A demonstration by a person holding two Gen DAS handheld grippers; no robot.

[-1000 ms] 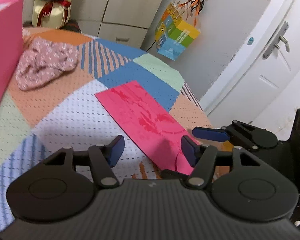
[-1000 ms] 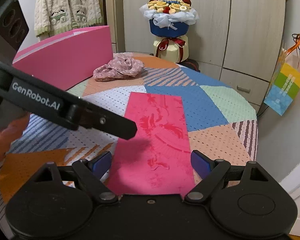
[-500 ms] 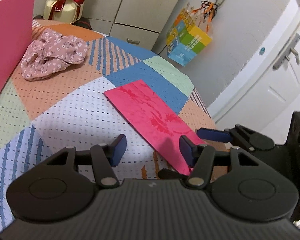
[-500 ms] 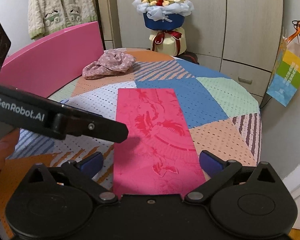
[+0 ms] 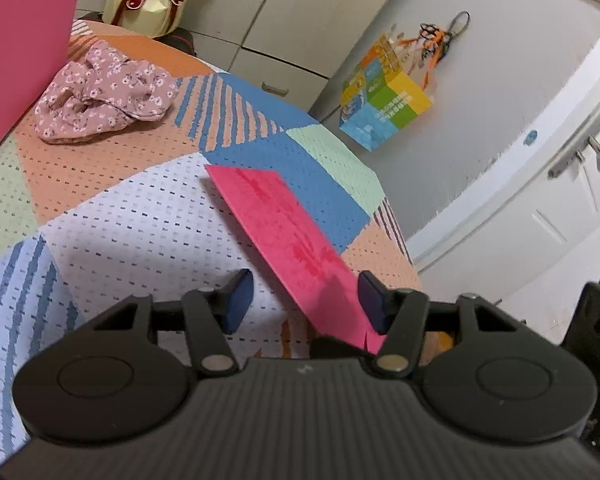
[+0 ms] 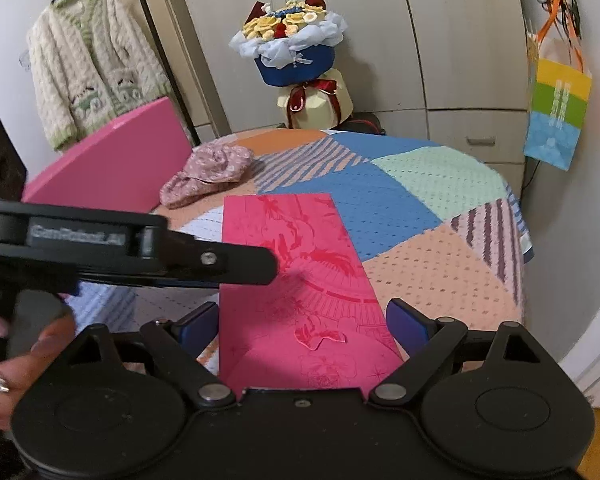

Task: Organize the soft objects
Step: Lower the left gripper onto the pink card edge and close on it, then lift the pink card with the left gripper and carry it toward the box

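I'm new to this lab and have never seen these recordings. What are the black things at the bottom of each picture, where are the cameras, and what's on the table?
There is no robot here: a person holds a two-finger gripper in each hand, and each gripper carries a wide-angle camera looking forward along its fingers. One picture comes from the left gripper, the other from the right gripper; the right view also shows the left gripper from the side. Both are open and hold nothing. On the patchwork tablecloth lies a flat red-pink patterned sheet, between the right gripper's fingers. Farther back sits a crumpled floral cloth beside a pink board.
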